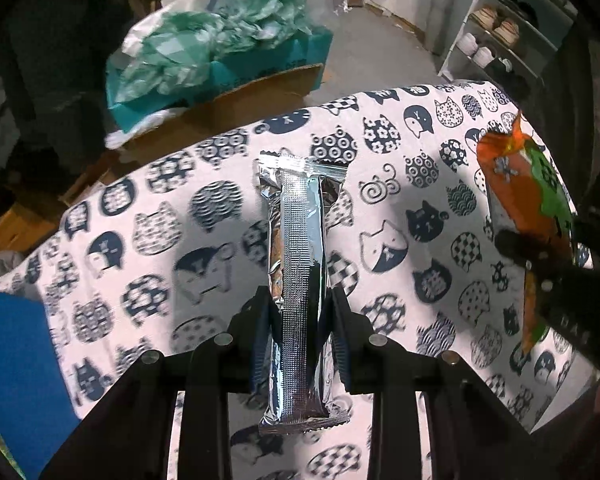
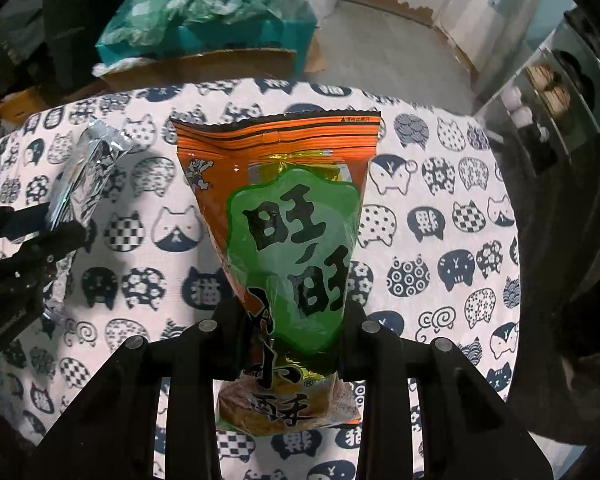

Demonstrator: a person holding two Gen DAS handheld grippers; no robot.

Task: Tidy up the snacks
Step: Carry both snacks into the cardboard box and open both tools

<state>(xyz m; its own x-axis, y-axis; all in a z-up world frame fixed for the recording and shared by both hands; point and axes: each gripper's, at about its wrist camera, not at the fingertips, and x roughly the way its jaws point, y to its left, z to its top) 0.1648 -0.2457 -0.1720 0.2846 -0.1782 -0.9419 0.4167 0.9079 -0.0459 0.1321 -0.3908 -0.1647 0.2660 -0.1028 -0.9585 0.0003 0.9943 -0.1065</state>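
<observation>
The left gripper (image 1: 300, 316) has its 2 black fingers (image 1: 260, 332) pressed against the sides of 1 silver foil snack packet (image 1: 296, 264), gripping it at about mid-length. The packet is long and narrow, with crimped seals at both ends, and hangs above the cat-print cloth (image 1: 400, 216) without touching it.

The right gripper (image 2: 296, 320) has its 2 fingers (image 2: 356, 332) clamped on 1 orange and green snack bag (image 2: 288, 240), pinching it in its lower half so the bag narrows there. The bag has bold black characters on a green patch and a zigzag top seal, and it too is lifted above the cloth.

In the left wrist view the orange and green bag appears to the right of the silver packet, well apart from it. In the right wrist view the silver packet (image 2: 84, 176) appears to the left of the bag.

The cloth, pale with dark blue cat faces, covers the whole surface. Beyond its far edge, behind the silver packet, stands 1 cardboard box (image 1: 236, 108) carrying 1 teal box (image 1: 260, 60) stuffed with crumpled green plastic (image 1: 204, 48). To the right of that, a white shoe rack (image 1: 496, 44) holds several pairs of shoes. A blue object (image 1: 16, 368) lies at the cloth's near left edge.
</observation>
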